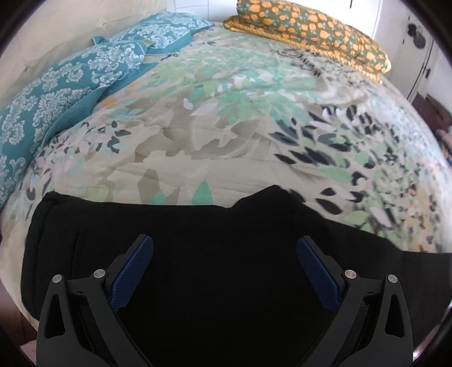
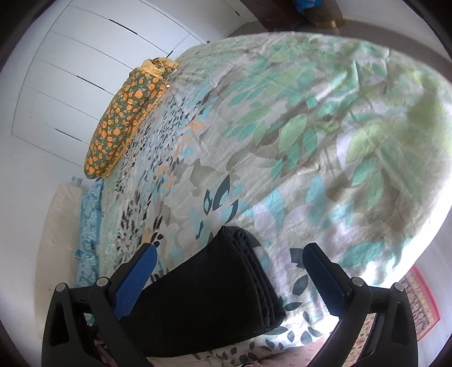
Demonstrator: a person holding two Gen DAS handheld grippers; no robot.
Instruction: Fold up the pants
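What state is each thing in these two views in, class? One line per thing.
Black pants: folded in layers, lying flat on the bedspread.
Left gripper: open, empty, over the pants.
Right gripper: open, empty, straddling the pants' stacked edge.
Bedspread: spread out, lightly wrinkled.
Orange floral pillow: lying at the bed's edge.

You face a bed under a leaf-print cover (image 1: 197,118), teal pillows (image 1: 70,84) left, an orange-flowered pillow (image 1: 310,25) beyond, white panelled doors (image 2: 84,56) behind, daylight bright.

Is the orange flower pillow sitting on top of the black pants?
No, the orange flower pillow lies at the bed's far edge, well apart from the black pants.
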